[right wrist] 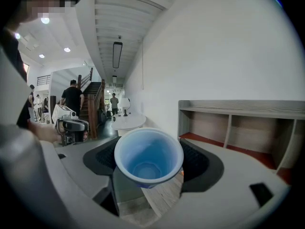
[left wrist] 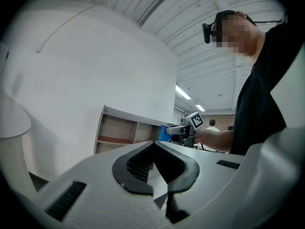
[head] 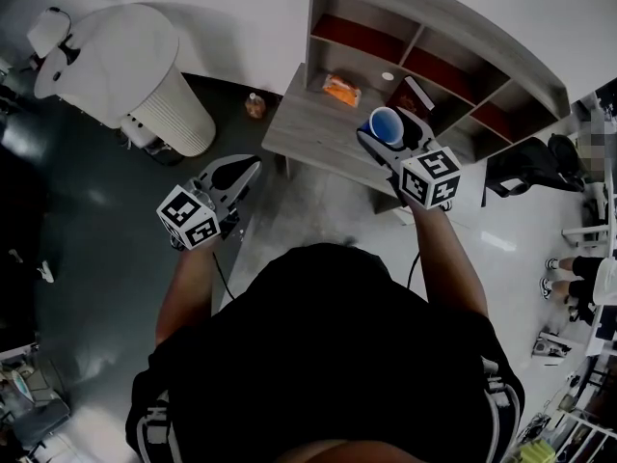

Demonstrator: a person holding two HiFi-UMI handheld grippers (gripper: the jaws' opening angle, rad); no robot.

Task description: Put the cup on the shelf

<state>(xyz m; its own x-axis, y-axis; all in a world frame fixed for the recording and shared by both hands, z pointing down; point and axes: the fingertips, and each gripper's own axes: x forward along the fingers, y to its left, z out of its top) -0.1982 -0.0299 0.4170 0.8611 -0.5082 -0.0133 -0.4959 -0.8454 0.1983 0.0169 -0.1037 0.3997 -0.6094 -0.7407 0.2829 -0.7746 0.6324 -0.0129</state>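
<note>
The right gripper [head: 388, 135] has its jaws closed on the blue cup [right wrist: 148, 156], which sits between them with its open mouth turned back toward the camera. The wooden shelf [right wrist: 238, 128] stands beyond the jaws, to their right. The left gripper [left wrist: 154, 147] has its jaws pressed together, with nothing between them.

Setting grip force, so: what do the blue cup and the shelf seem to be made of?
The cup is probably thin plastic, smooth and slightly glossy, with a pale rolled rim and moulded base; coated paper is possible. The shelf looks like matte grey wood-grain board, likely laminate, judging by its streaked grain; its compartment floors are red-brown.
</note>
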